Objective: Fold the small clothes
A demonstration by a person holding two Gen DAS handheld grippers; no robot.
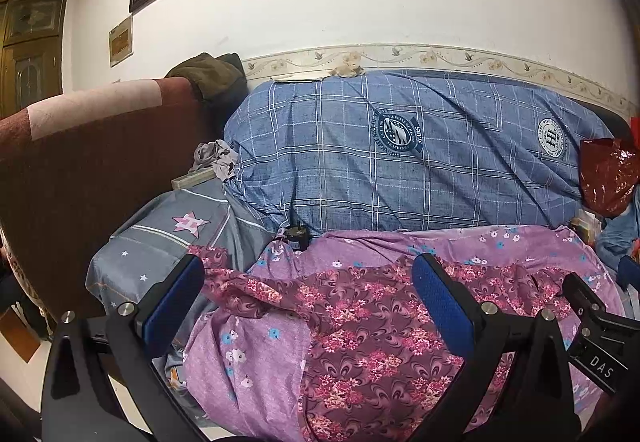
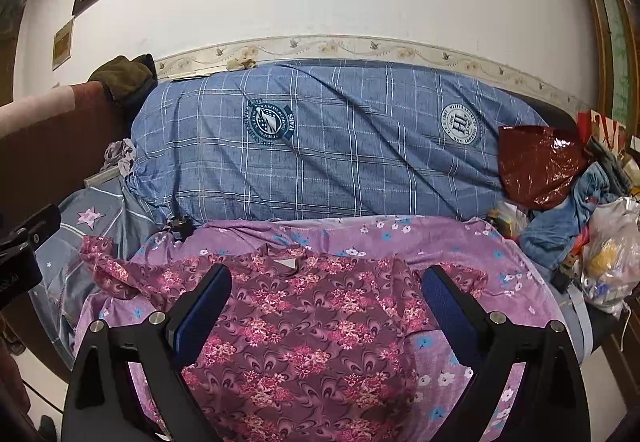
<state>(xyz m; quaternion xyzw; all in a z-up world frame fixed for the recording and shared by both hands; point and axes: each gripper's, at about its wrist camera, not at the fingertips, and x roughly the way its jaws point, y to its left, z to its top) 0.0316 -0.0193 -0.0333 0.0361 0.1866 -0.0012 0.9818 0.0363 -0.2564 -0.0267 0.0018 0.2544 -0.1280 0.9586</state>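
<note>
A maroon top with pink flower print (image 2: 304, 326) lies spread flat on a purple flowered sheet (image 2: 448, 242), neckline toward the wall; it also shows in the left wrist view (image 1: 360, 330). Its left sleeve (image 1: 224, 274) reaches onto a grey star-print cloth (image 1: 168, 234). My left gripper (image 1: 308, 282) is open and empty, held above the top's left half. My right gripper (image 2: 326, 286) is open and empty, held above the top's middle. The right gripper's body (image 1: 592, 326) shows at the right edge of the left wrist view.
A large blue plaid bundle (image 2: 328, 146) lies behind the sheet against the wall. A dark red sofa arm (image 1: 80, 162) stands at the left. A shiny red bag (image 2: 536, 166), blue clothes (image 2: 568, 218) and a plastic bag (image 2: 612, 254) pile at the right. A black plug (image 1: 297, 233) lies at the sheet's back edge.
</note>
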